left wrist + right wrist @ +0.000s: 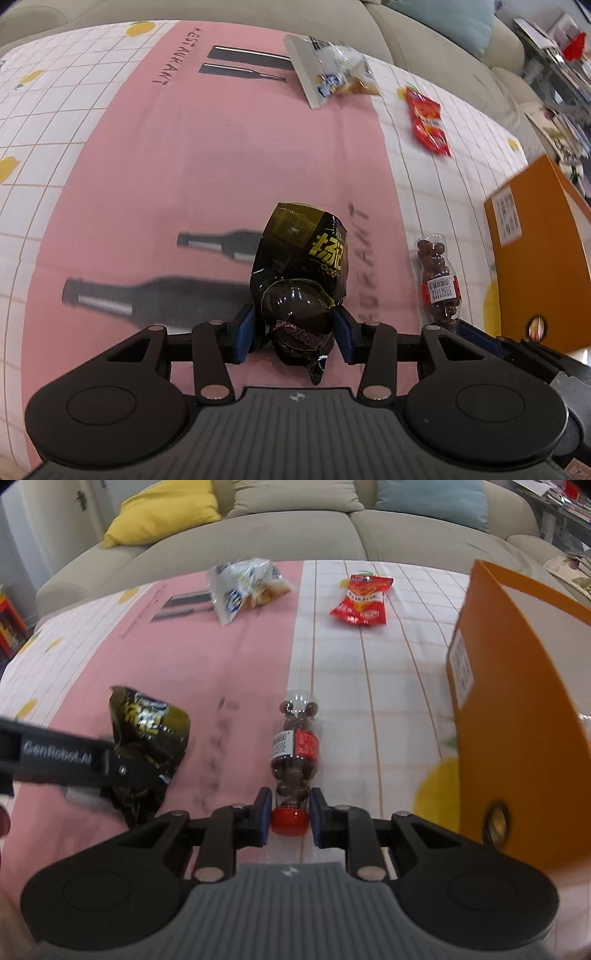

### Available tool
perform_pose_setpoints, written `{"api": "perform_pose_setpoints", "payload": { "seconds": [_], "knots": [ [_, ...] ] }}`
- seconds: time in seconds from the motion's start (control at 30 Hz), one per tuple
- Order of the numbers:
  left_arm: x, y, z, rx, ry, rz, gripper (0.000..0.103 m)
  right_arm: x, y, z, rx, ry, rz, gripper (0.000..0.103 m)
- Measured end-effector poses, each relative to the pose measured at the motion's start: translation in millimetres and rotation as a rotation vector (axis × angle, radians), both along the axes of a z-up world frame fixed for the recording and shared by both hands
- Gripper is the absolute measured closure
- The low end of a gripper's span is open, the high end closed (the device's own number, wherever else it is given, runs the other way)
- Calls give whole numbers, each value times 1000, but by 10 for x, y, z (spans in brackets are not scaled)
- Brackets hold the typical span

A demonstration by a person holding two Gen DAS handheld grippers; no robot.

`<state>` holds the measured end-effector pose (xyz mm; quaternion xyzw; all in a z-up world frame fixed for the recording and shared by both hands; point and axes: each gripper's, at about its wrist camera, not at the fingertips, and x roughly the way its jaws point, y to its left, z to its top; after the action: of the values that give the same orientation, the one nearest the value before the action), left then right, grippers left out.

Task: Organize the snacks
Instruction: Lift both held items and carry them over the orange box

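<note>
My left gripper (295, 332) is shut on a crumpled black snack packet (299, 258) with yellow lettering, held just above the pink tablecloth (184, 166). In the right wrist view the same packet (147, 731) hangs at the left, clamped by a black finger (74, 764) of the left gripper. My right gripper (290, 812) is shut on the neck of a small clear bottle of chocolate balls (295, 746), just above its red cap. The bottle lies lengthwise, pointing away. It also shows in the left wrist view (437, 280), to the right of the black packet.
An orange cardboard box (517, 720) stands close on the right (535, 240). Farther back lie a red snack packet (364, 598) and a clear bag of snacks (243, 587). A beige sofa (295, 535) with cushions runs behind the table.
</note>
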<state>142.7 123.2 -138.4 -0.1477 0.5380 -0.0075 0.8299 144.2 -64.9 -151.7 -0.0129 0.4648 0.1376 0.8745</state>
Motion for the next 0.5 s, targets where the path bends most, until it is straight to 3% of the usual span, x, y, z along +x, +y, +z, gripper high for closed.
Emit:
{"api": "perform_pose_setpoints", "payload": {
  "seconds": [0.23,0.37,0.5],
  "knots": [
    [-96,-61,-14,40,-67,-3,45,-232,-54,2,-34,-54,51,82],
    [-100,-96,-37,55,-111,-9,34,-177,-39,59,-33,-117,63,62],
    [-92,-132,-64,55,-151,-20,32,-93,-14,47,-31,-143,63,62]
  ]
}}
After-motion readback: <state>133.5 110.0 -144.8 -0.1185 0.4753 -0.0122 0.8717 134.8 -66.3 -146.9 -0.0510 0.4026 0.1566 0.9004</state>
